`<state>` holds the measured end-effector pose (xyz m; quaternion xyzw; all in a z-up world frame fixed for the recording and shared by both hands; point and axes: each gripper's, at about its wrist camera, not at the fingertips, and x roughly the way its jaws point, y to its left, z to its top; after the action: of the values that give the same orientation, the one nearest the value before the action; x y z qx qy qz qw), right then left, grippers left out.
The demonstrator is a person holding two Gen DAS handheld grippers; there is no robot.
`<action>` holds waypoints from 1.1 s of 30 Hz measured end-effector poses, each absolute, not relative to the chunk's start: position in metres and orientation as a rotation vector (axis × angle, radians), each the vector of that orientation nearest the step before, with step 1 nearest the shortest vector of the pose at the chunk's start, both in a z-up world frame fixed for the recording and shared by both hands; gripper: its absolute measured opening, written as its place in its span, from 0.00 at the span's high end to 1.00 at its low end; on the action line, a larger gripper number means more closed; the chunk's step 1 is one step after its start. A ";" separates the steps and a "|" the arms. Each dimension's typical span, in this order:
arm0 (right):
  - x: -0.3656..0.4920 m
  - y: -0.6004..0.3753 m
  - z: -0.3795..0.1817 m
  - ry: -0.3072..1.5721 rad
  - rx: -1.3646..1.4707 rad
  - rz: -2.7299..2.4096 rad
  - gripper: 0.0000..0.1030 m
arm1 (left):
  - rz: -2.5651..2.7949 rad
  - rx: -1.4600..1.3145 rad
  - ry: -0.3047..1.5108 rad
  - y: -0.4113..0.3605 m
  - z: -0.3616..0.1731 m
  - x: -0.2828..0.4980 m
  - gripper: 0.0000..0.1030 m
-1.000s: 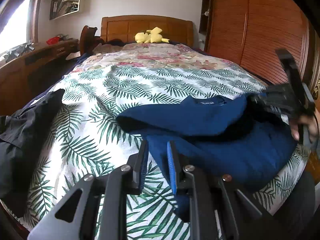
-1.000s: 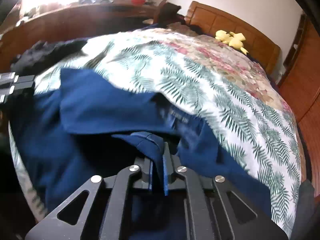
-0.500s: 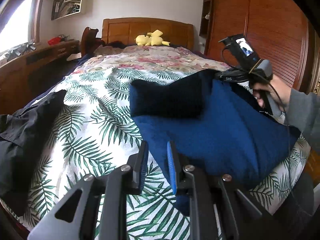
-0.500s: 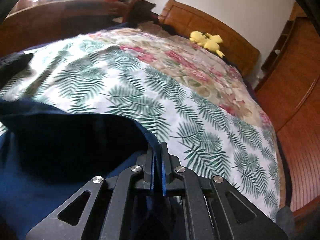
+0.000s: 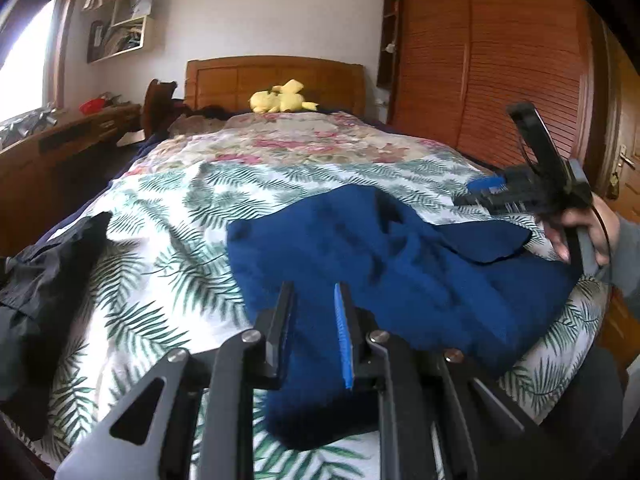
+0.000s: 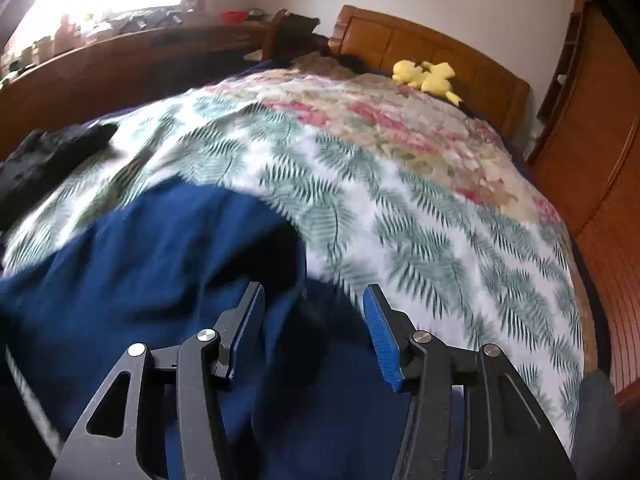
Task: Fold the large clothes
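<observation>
Left claw (image 5: 314, 300): low over the near edge of the bed; jaws a narrow gap apart; blue cloth shows in the gap and behind it; whether the pads press on it, cannot tell
Right claw (image 6: 314, 312): jaws opening, well apart; blue cloth lies below and between them, pads not pressing on it; seen from the left wrist view it hangs at the right side of the bed, blue pad showing
Hand (image 5: 580, 228): grips the right claw's handle; grey sleeve at the frame edge
Garment (image 5: 380, 256): large, dark blue; lies rumpled on the near right part of the bed, folded over itself, one flap pointing toward the right claw; near end hangs over the bed edge
Bed (image 5: 168, 216): palm-leaf cover near, floral cover farther back; wooden headboard
Black clothes (image 5: 44, 280): heaped on the left edge of the bed, apart from the garment
Toy (image 5: 282, 98): yellow plush, by the headboard
Wardrobe (image 5: 500, 64): slatted wood, right of the bed
</observation>
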<state>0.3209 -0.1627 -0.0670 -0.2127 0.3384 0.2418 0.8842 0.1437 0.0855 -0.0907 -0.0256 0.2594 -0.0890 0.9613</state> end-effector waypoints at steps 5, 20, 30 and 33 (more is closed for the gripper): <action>0.293 -0.201 -0.096 0.794 -0.481 0.493 0.49 | -0.235 -0.033 0.522 0.053 -0.090 0.149 0.84; 0.302 -0.206 -0.149 0.935 -0.613 0.455 0.89 | -0.317 0.026 0.562 0.004 -0.099 0.158 0.84; 0.378 -0.195 -0.096 0.769 -0.640 0.291 0.99 | -0.306 0.006 0.561 0.016 -0.097 0.156 0.84; 0.403 -0.195 -0.085 0.746 -0.613 0.247 0.99 | -0.308 0.001 0.557 0.018 -0.096 0.155 0.84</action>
<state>0.4031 -0.1948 -0.0847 -0.2940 0.3576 0.1185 0.8784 0.1549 0.0178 -0.0963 0.0007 0.2738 -0.1512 0.9498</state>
